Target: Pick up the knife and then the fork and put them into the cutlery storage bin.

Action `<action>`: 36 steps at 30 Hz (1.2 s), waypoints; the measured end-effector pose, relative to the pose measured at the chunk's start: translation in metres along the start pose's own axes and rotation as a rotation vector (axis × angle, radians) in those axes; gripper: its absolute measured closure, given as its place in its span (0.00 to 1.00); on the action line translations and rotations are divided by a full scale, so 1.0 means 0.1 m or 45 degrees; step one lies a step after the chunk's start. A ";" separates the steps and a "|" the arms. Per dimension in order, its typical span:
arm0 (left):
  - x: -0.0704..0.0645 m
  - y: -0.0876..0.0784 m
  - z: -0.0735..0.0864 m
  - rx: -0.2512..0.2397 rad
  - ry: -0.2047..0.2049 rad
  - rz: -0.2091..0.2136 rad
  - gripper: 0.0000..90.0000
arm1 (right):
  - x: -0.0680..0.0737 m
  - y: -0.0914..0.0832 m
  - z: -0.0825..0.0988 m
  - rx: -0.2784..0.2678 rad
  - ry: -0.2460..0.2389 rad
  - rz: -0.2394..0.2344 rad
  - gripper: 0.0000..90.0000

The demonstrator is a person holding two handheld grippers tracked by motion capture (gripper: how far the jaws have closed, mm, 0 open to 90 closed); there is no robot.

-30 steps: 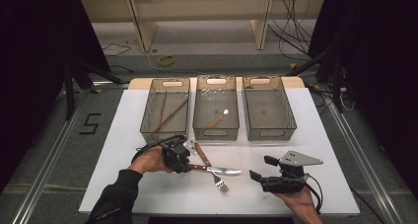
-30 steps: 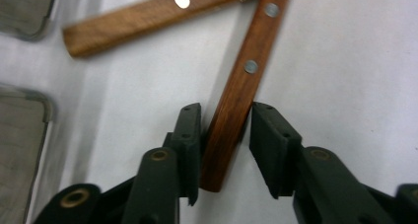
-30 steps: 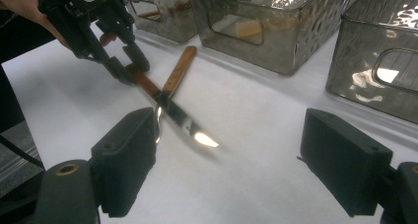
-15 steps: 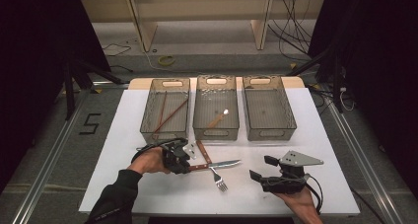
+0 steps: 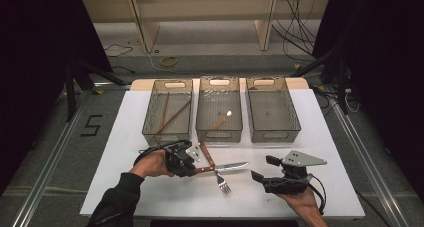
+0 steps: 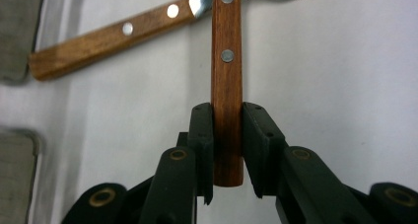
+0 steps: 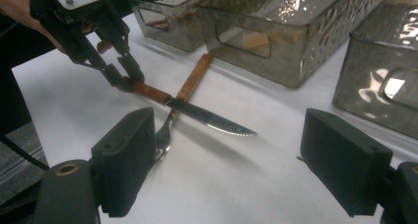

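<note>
Knife (image 5: 227, 166) lay on the white table (image 5: 150, 187), long axis running 9-to-3, blade toward 3 o'clock. Left gripper (image 6: 226, 150), the nearer one, had just closed and pinched its wooden handle end. Right gripper (image 5: 261, 170) sat spread at 3 o'clock, holding nothing.

We think this is a lab or a test room, not a home. We see a white table (image 5: 150, 117) set up in a dark room with black curtains (image 5: 45, 32) on both sides. We see loose cables (image 5: 295, 17) on the grey floor, a roll of tape (image 5: 169, 61) lying there, and a big number five (image 5: 91, 125) marked on the floor. Behind the table we see plain wooden legs (image 5: 140, 24) of a bench.
</note>
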State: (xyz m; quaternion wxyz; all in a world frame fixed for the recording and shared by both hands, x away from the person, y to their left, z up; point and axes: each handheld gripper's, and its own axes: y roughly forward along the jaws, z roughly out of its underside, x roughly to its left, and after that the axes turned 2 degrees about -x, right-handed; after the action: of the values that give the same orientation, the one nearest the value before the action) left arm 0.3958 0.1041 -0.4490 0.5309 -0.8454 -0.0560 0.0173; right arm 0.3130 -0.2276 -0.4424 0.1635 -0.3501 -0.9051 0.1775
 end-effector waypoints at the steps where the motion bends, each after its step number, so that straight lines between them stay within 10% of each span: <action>1: -0.01 -0.02 -0.02 -0.013 0.003 0.010 0.83 | 0.01 0.00 -0.02 -0.005 -0.007 -0.006 0.25; 12: -0.22 -0.06 -0.25 -0.025 0.099 0.020 0.83 | 0.25 0.18 -0.27 0.083 -0.244 -0.137 0.26; 27: -0.35 -0.01 -0.38 -0.018 0.167 0.047 0.83 | 0.58 0.60 -0.29 0.371 -0.558 -0.208 0.37; 36: -0.44 -0.04 -0.45 -0.013 0.215 0.043 0.83 | 0.62 0.68 -0.25 0.471 -0.638 -0.261 0.49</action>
State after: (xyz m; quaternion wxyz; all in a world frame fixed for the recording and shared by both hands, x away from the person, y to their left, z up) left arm 0.3558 0.0608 -0.4269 0.5291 -0.8474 0.0030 -0.0453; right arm 0.3191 -0.1319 -0.4395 0.0135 -0.1670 -0.9001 0.4021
